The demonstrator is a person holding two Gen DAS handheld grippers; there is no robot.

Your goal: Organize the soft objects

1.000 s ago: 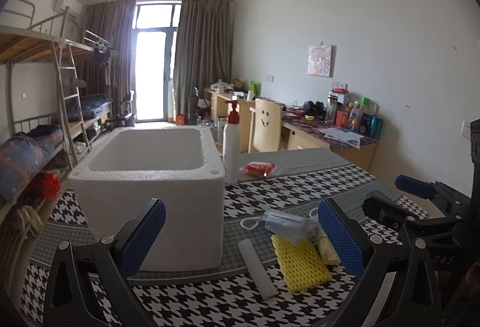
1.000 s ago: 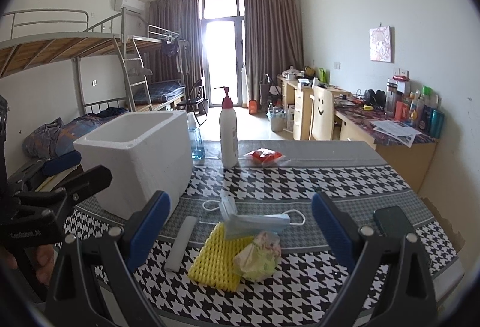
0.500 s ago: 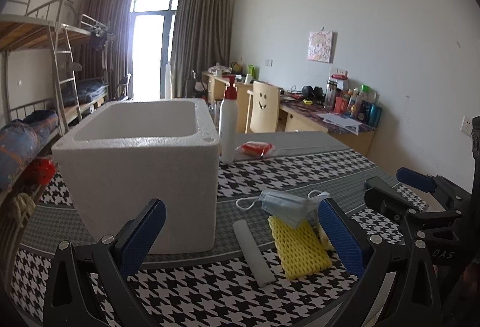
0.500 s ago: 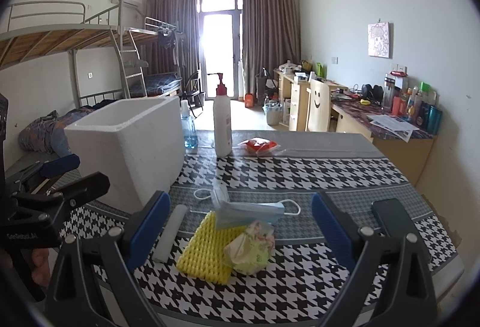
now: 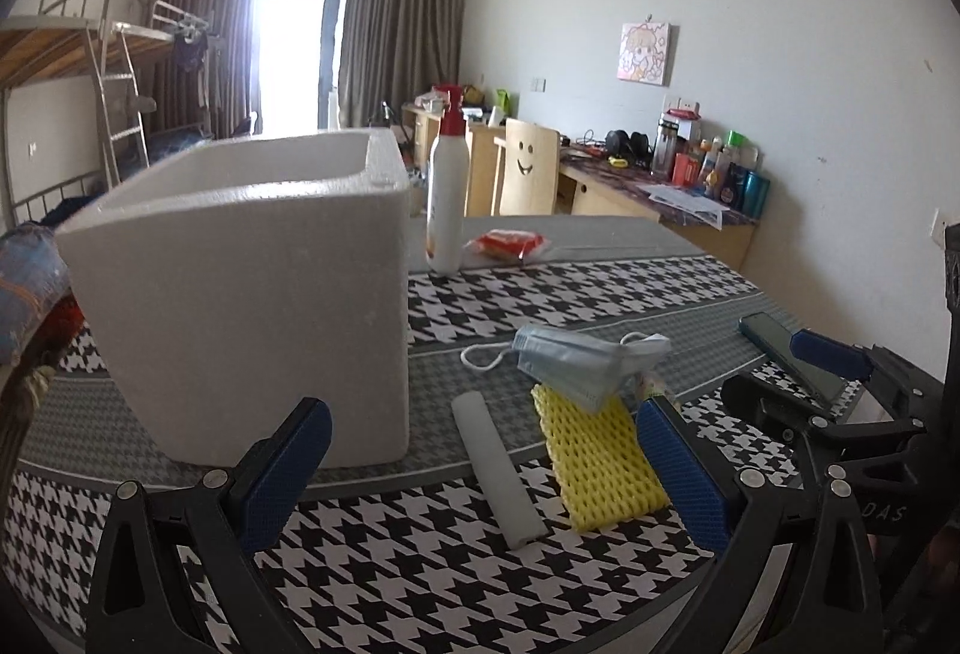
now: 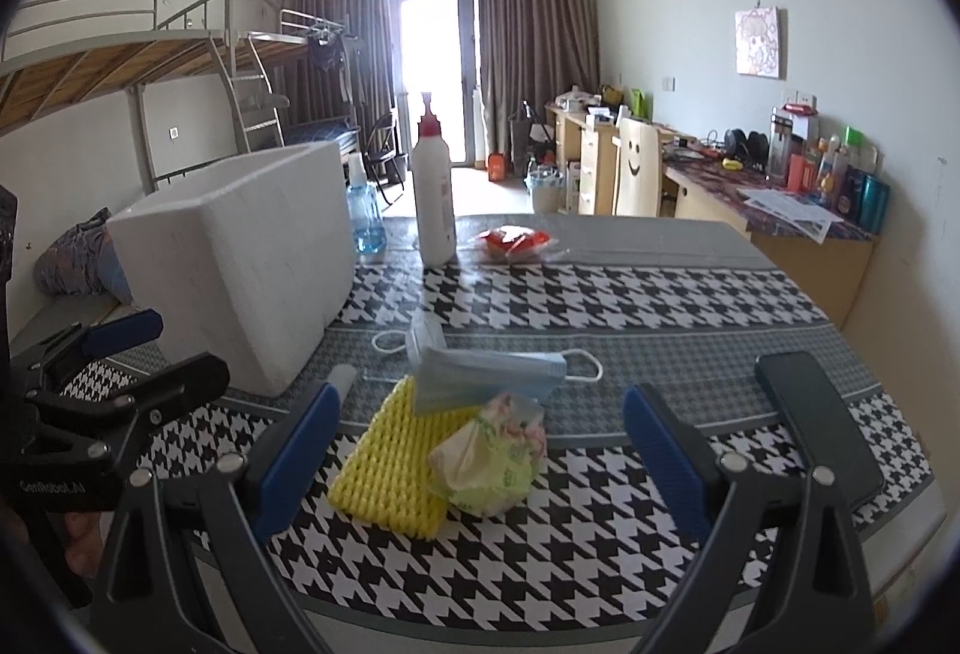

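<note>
A white foam box (image 5: 252, 306) (image 6: 240, 258) stands open-topped on the left of the houndstooth table. Beside it lie a white foam stick (image 5: 495, 474) (image 6: 341, 375), a yellow foam net (image 5: 597, 459) (image 6: 390, 462), a blue face mask (image 5: 576, 360) (image 6: 486, 375) and a crumpled greenish bag (image 6: 489, 459). My left gripper (image 5: 480, 474) is open, low over the table's front edge, with the foam stick between its blue pads. My right gripper (image 6: 480, 456) is open too, its pads on either side of the net and bag. Neither holds anything.
A white pump bottle (image 5: 447, 198) (image 6: 433, 192) and a red packet (image 5: 510, 243) (image 6: 516, 240) sit at the far side. A water bottle (image 6: 364, 210) stands behind the box. A dark phone (image 6: 816, 426) (image 5: 786, 348) lies at the right. Bunk beds and desks lie beyond.
Both grippers have come lower and closer to the soft items; the box and the items look larger. Nothing on the table has moved.
</note>
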